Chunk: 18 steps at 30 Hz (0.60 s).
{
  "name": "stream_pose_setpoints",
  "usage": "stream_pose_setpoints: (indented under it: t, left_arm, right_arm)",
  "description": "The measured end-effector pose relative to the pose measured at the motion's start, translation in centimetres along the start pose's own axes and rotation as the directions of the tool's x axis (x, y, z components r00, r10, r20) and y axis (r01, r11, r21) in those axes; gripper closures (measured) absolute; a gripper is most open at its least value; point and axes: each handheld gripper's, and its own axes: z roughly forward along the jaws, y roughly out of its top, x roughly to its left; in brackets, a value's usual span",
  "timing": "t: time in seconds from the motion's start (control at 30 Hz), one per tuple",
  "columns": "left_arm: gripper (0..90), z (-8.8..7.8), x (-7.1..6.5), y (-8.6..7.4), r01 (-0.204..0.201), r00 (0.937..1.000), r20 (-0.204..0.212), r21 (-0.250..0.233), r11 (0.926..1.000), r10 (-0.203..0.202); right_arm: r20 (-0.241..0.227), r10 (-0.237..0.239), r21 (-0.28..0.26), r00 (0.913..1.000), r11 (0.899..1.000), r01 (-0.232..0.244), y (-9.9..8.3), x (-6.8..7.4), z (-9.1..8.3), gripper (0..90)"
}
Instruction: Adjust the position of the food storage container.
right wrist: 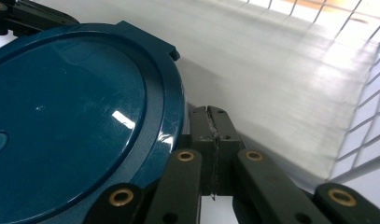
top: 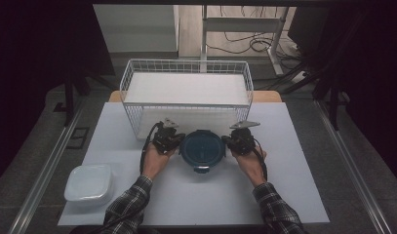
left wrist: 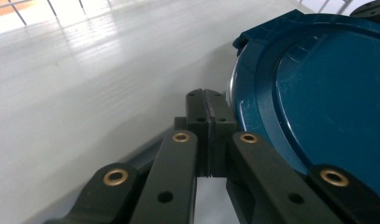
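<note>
The blue container (top: 201, 150) sits on the desk (top: 293, 146) just in front of the wire basket (top: 186, 92), between your two hands, with its round lid (left wrist: 327, 93) on. Your left hand-held gripper (top: 176, 142) is at its left side and your right hand-held gripper (top: 228, 141) at its right; on both, the jaws are pressed together with nothing between them, and the closed tips lie right beside the rim, seemingly touching it, so you are bracing the container from two sides rather than pinching it. Judge it as stiff moulded plastic: it should not give under pressure, and it is probably light unless something is inside, which you cannot tell with the lid on. The lid is glossy and smooth, as the right gripper view (right wrist: 85, 107) shows by its reflections, so expect the closed tips to skid on the curved wall if you squeeze unevenly. Push in level and opposite, low on the wall under the lid's lip. For a firmer hold, spread one pair of jaws and take the small tab (top: 201, 169) on the near edge, or the rim itself. The white tub (top: 89, 183) at the near left stays well apart.
</note>
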Motion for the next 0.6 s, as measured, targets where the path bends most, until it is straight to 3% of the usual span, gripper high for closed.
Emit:
stream_pose_setpoints:
  t: [0.13, 0.23, 0.6]
  left_arm:
    - [90.0, -0.6, -0.6, -0.5, -0.022, 0.9997, -0.011, 0.008, 0.9997, 0.022]
    - [90.0, -1.7, -1.5, -1.3, -0.069, 0.9974, -0.019, 0.026, 0.9973, 0.069]
    - [90.0, -4.4, -2.4, -3.8, -0.073, 0.9973, 0.007, 0.036, 0.9966, 0.073]
  right_arm:
    - [-0.018, -0.005, 0.006, 0.9998, 1.000, 0.005, -0.3, 0.3, -0.4, 89.7]
    - [-0.027, -0.015, 0.007, 0.9995, 1.000, 0.015, -1.0, 1.4, -1.2, 89.7]
    - [-0.052, -0.056, 0.006, 0.9971, 0.998, 0.057, -2.6, 4.3, -2.7, 89.7]
